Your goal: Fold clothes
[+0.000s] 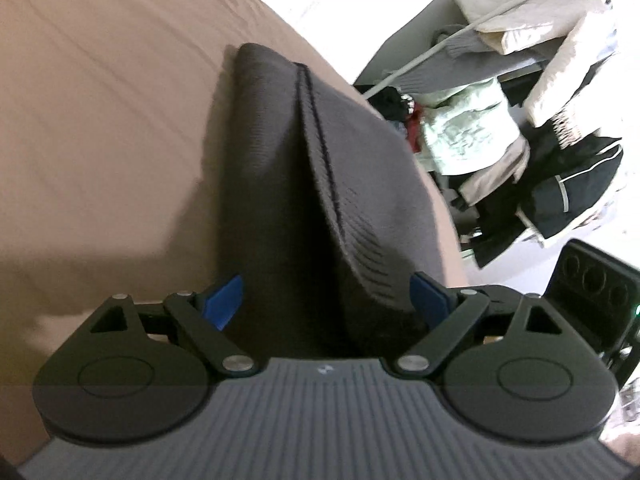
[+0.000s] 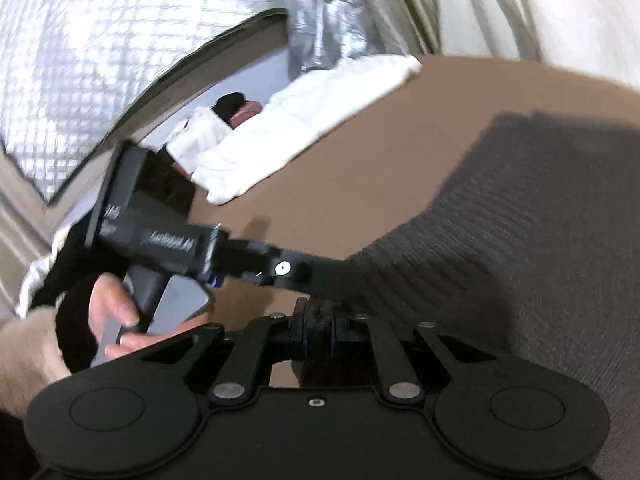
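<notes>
Brown bed sheet point(image 1: 100, 100) open left of dark knit point(image 1: 280, 160); clothes pile point(image 1: 520, 120) blocks right

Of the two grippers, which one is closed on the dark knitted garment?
The right gripper: it pinches the dark knit garment. The left gripper stands wide open around it.

I am working in a home bedroom. Evidence: a bed under a tan sheet point(image 1: 100, 120), white bedding point(image 2: 304, 120) bunched at its far edge, a rack heaped with jackets and other clothes point(image 1: 520, 120) beside it, and a quilted silver covering point(image 2: 100, 52) against the wall.
</notes>
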